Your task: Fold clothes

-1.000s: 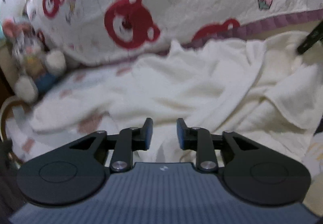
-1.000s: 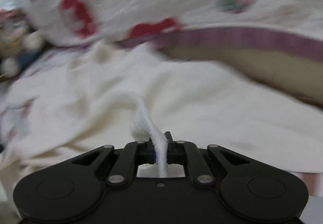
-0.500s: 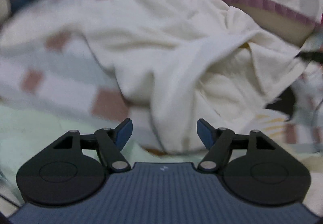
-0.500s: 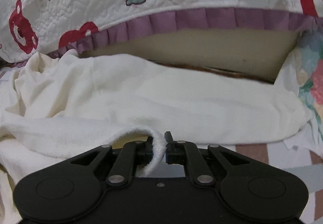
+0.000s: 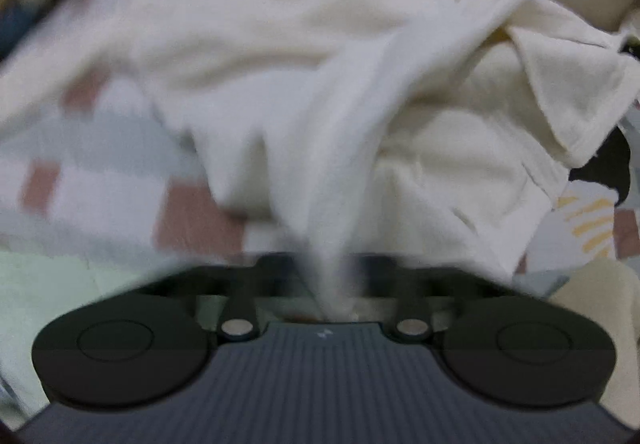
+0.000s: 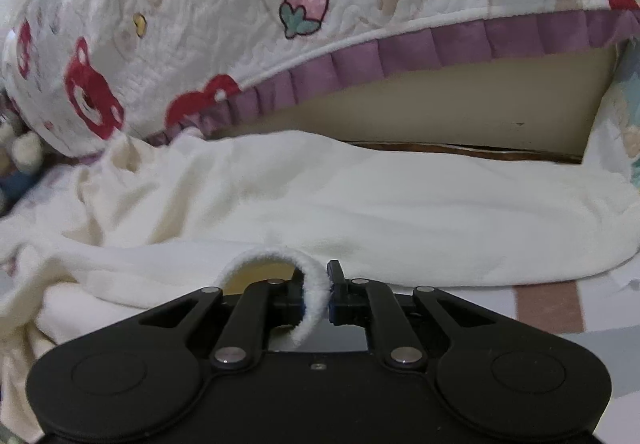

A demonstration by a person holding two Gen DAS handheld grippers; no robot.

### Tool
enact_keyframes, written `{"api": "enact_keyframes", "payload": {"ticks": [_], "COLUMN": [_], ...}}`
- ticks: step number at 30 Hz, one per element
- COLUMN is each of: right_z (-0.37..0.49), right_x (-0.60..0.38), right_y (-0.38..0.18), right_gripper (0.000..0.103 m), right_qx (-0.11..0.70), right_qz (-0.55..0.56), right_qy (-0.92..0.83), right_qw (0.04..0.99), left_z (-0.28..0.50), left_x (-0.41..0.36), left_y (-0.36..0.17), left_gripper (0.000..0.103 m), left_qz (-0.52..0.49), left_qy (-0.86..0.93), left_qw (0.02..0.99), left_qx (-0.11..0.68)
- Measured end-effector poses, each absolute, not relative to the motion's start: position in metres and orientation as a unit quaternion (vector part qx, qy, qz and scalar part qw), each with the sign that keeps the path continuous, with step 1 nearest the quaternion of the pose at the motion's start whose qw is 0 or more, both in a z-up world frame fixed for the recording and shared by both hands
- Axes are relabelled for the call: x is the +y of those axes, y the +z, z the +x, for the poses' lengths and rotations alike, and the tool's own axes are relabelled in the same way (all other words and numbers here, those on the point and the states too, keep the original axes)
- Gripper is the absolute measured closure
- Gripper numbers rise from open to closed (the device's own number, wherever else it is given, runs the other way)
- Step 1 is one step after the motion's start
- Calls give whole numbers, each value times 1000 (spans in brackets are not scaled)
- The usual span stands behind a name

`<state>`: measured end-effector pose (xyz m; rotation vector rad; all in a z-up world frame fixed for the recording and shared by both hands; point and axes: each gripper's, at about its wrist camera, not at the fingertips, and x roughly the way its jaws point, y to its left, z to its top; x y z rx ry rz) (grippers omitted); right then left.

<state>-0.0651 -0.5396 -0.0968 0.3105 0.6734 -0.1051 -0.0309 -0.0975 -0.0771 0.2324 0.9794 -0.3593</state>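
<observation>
A cream fleece garment lies rumpled on a checked bed sheet. In the blurred left wrist view a fold of it runs down between the fingers of my left gripper, which is shut on it. In the right wrist view the same garment spreads across the bed, and my right gripper is shut on a rolled hem edge that loops up to the left of the fingers.
A quilted cover with red bears and a purple ruffle hangs behind the garment over a beige mattress side. A plush toy sits at far left. Another printed fabric lies at the right.
My left gripper has gone from wide open to shut on a fold of the garment. My right gripper keeps its hold on the hem and has shifted slightly.
</observation>
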Motion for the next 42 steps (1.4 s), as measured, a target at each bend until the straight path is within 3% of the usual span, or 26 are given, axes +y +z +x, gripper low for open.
{"api": "enact_keyframes", "payload": {"ticks": [5,9,13,18,21,22,27,34,36,37,38,40,42], "right_z": [-116,-127,-112,-115,-119,-119,-128,-124,-125,-125,-126,-129,-129], "right_x": [-539,-540,-532,-526,-528,-530,-522,-518,-521,-522,-525,-532,-533], "right_y": [-37,-17,-59,-99,-108,-107,-96,-95,-99,-101,-102,-105,-108], "right_gripper": [93,94,94,94,93,92,89,88,86,76,72,49,42], "right_qx": [255,251,313,365,379,381,387,368,363,359,352,340,331], "right_qz": [163,143,153,164,163,163,123,141,162,175,198,261,301], "right_qy": [36,25,-43,-107,-118,-118,-118,-124,-119,-114,-104,-84,-74], "right_qw": [953,957,936,910,903,902,906,911,910,910,909,900,891], "left_z": [-17,21,42,42,40,38,15,22,30,35,39,37,31], "left_x": [-63,-48,-44,-29,-15,-12,-26,-37,-29,-22,-17,-13,-12], "left_y": [-10,9,-41,-95,-94,-97,-120,-129,-131,-131,-130,-115,-97], "left_gripper": [96,94,74,70,47,33,31,28,37,76,95,95,95], "left_qz": [178,123,-7,-85,-151,-179,-173,-167,-212,-244,-268,-251,-209], "left_qy": [-95,-101,-129,-149,-164,-169,-198,-191,-199,-215,-227,-230,-219], "left_qw": [929,944,920,857,834,819,765,772,761,751,745,771,810], "left_qx": [311,289,369,485,505,518,588,583,579,574,568,539,502]}}
